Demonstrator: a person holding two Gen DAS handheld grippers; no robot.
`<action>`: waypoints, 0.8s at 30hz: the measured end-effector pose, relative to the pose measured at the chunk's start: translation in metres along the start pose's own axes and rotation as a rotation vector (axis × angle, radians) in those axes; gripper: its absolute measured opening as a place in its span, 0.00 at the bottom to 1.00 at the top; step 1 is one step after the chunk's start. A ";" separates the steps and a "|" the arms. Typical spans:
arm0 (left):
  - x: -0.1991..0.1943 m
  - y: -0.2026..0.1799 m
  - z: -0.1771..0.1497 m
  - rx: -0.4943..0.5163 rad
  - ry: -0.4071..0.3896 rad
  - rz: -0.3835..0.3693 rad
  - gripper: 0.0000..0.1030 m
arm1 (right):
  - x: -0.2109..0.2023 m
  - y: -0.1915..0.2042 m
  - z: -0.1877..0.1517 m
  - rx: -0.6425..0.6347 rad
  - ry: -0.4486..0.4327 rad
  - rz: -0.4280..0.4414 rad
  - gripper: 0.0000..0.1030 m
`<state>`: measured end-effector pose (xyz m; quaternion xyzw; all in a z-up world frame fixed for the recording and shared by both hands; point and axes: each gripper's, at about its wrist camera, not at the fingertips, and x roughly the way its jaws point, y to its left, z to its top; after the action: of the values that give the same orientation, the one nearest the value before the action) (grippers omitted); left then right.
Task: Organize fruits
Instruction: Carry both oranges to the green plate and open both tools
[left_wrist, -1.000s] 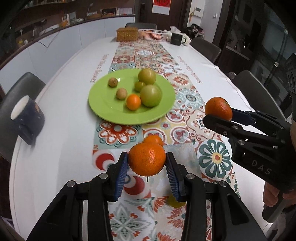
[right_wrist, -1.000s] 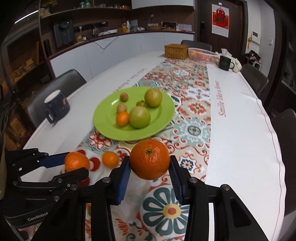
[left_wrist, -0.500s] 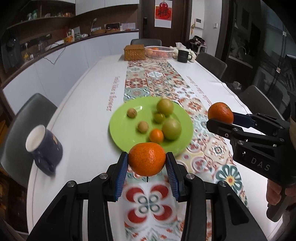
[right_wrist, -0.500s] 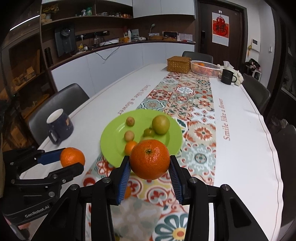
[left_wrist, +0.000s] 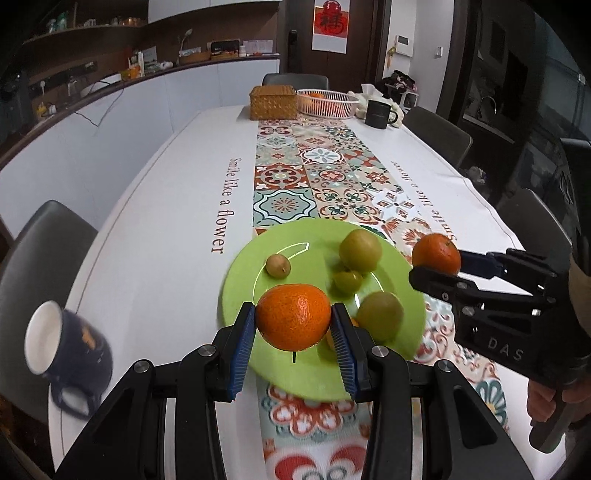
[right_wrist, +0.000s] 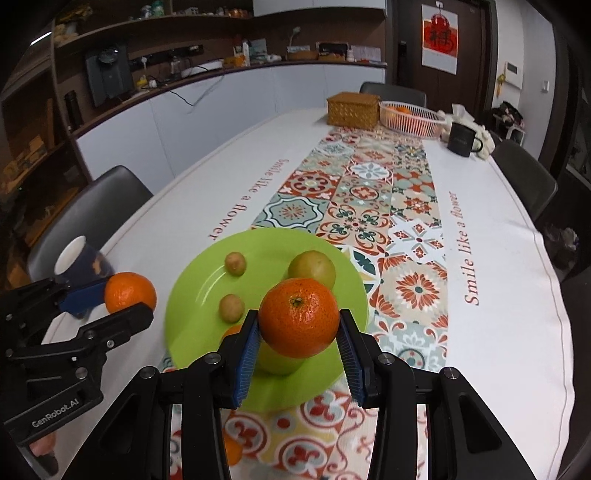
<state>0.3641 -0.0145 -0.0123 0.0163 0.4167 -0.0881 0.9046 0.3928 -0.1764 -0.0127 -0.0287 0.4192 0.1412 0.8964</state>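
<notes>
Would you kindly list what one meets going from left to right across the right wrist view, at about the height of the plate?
Left gripper holding an orange → green plate → right gripper holding an orange → patterned table runner → white tablecloth.

You get even indoor light, dim toward the shelves — strong fisheye bending with black vignette corners. Motion blur smears the green plate (left_wrist: 240, 284) and blue mug (left_wrist: 70, 343); a glare streak sits on the plate's bare surface.
</notes>
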 end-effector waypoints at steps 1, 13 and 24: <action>0.009 0.002 0.004 -0.001 0.009 0.001 0.39 | 0.006 -0.002 0.002 0.004 0.011 0.003 0.41; 0.075 0.014 0.010 -0.008 0.099 0.010 0.40 | 0.056 -0.012 0.000 0.032 0.096 0.010 0.41; 0.057 0.008 0.006 0.013 0.078 0.037 0.56 | 0.046 -0.009 -0.003 0.017 0.058 0.017 0.51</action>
<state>0.4060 -0.0160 -0.0518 0.0333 0.4509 -0.0736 0.8889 0.4208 -0.1755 -0.0504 -0.0216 0.4465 0.1445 0.8828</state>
